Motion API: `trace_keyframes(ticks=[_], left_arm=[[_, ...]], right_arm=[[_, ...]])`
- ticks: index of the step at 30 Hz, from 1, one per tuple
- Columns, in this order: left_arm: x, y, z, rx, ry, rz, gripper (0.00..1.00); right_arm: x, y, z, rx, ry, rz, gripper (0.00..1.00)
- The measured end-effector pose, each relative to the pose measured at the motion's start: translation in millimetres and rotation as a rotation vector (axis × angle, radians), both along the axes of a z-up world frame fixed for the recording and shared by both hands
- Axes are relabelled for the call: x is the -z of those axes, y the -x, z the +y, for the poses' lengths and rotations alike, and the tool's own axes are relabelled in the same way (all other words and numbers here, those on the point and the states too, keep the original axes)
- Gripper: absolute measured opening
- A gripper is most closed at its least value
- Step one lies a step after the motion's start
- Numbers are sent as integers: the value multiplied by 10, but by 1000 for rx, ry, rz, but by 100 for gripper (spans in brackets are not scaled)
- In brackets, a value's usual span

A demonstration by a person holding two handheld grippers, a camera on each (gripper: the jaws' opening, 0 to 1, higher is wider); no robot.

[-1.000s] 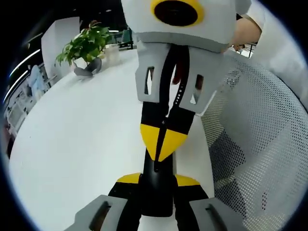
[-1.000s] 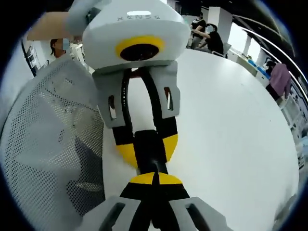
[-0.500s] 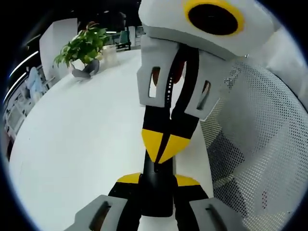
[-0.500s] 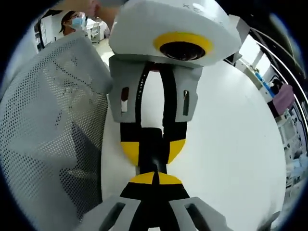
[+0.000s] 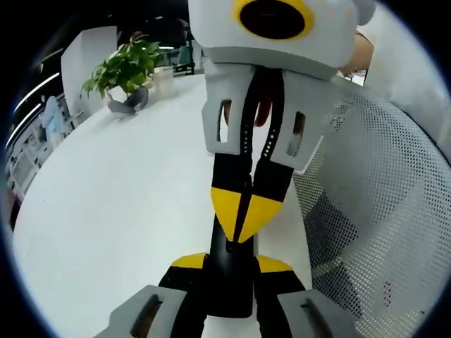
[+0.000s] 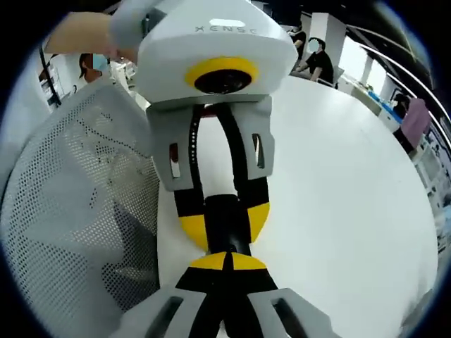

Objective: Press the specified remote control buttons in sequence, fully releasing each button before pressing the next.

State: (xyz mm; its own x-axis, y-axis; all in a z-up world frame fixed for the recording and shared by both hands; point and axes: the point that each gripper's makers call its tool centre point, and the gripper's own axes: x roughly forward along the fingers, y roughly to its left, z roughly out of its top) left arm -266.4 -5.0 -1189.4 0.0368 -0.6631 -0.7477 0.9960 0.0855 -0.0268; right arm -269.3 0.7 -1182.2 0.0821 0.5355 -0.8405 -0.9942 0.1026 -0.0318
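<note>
The left tool [image 5: 229,264] clamps the black remote [image 5: 229,292] lengthwise; the right tool [image 5: 244,215], shut and empty, meets its far end head-on

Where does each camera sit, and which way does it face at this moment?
Left gripper view: rides on the left gripper, looking along its jaws, shut on the black slim remote control, across the white round table toward a green potted plant; the right gripper faces it.
Right gripper view: rides on the right gripper, shut jaws against the remote, facing the left gripper; a person's hand shows at the top.
Shared: remote, both grippers, table, white mesh chair.
</note>
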Motion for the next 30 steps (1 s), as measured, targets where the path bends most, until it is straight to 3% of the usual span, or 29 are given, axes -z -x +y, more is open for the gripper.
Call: trace_keyframes(ticks=[12, 21, 25, 27, 29, 30], left_arm=[[1, 8, -9, -2, -1, -8, 24], [0, 4, -2, 3, 6, -5, 24], [1, 7, -7, 5, 4, -6, 24], [1, 9, -5, 5, 4, -6, 24], [2, 8, -5, 5, 4, -6, 24], [1, 8, -5, 5, 4, -6, 24]], right_arm=[[21, 17, -11, -32, 87, -46, 0], [-28, 21, -14, -1, 2, -23, 0], [-25, 27, 7, -16, 8, -31, 0], [-19, 100, 56, -29, -12, 4, 0], [-14, 80, 59, -75, 27, -57, 0], [-12, 91, 69, -63, 29, -51, 0]])
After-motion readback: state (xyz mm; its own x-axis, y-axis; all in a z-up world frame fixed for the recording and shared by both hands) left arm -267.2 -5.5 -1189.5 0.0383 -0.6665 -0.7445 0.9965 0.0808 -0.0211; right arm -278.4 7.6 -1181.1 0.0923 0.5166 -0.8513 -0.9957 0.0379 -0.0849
